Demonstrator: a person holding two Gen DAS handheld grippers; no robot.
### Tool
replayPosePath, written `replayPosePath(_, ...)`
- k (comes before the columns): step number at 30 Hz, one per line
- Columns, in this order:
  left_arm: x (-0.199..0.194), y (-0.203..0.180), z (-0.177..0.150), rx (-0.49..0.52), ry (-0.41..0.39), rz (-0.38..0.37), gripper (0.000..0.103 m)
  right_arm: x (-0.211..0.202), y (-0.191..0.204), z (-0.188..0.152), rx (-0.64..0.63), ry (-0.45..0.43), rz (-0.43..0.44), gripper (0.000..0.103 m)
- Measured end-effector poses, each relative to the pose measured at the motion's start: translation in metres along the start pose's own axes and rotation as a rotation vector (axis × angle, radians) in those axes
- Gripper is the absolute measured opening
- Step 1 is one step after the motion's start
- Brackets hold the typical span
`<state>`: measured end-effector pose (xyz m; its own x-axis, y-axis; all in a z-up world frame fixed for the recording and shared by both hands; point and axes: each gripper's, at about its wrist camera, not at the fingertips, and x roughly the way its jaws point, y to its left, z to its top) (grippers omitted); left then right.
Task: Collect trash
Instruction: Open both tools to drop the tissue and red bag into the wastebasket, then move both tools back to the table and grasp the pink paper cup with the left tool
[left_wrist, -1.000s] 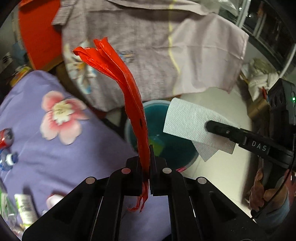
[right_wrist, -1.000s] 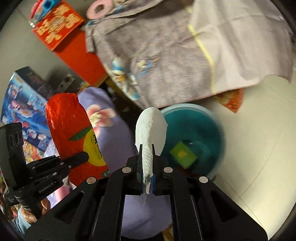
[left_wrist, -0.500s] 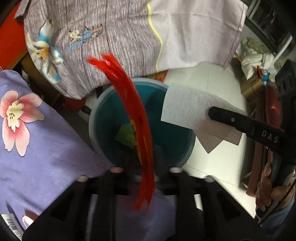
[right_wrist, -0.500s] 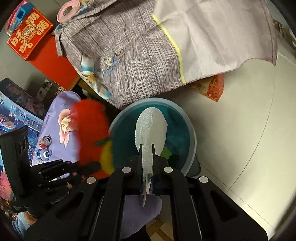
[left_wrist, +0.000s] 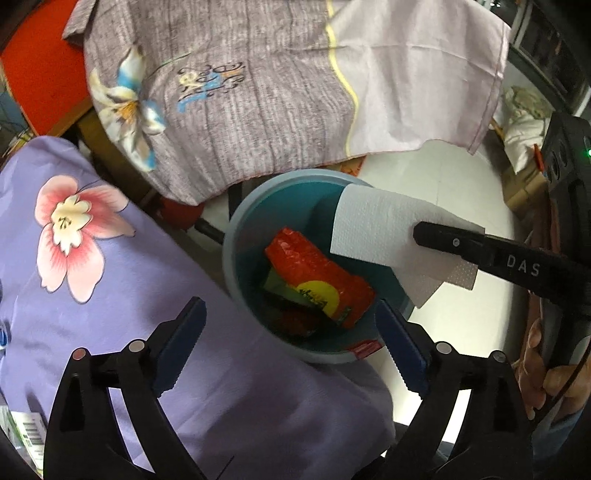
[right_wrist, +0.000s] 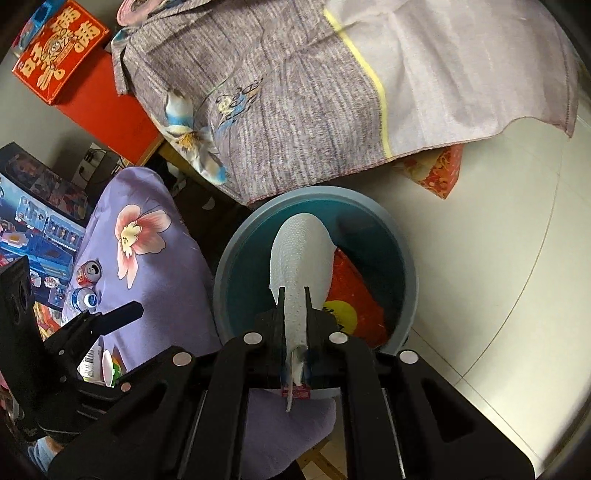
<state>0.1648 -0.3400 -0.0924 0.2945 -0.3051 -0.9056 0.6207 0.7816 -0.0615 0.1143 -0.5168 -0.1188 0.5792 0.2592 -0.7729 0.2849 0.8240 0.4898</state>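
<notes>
The wrapper lies inside the bin on my screen, my left gripper spread wide and empty above it, while my right gripper is clamped on a paper towel held over the bin's mouth.

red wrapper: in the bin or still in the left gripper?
In the bin. The red wrapper lies inside the teal bin; the left gripper is open and empty above it.
</notes>
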Motion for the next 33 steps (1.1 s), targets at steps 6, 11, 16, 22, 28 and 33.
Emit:
replayPosePath(6,-0.007,0.017,-0.009,-0.035,-0.003,0.019,0.094,0.009,0.010,0.002,0.010,0.009,0.022,0.063)
replayPosePath(11,-0.017,0.030,-0.020,-0.064,-0.017,0.032,0.095,0.009,0.018,0.001,0.010,0.016,0.017,0.068)
replayPosePath(16,-0.026,0.043,-0.032,-0.105,-0.019,0.035,0.096,0.004,0.024,-0.003,0.013,0.019,0.004,0.074)
replayPosePath(22,-0.041,0.058,-0.053,-0.144,-0.030,0.045,0.096,0.000,0.043,-0.012,-0.005,0.037,-0.013,0.074)
replayPosePath(28,-0.070,0.080,-0.084,-0.192,-0.058,0.072,0.097,-0.005,0.081,-0.028,-0.067,0.046,0.005,0.077)
replayPosePath(33,-0.095,0.104,-0.112,-0.252,-0.074,0.105,0.097,-0.004,0.121,-0.046,-0.135,0.070,0.026,0.077)
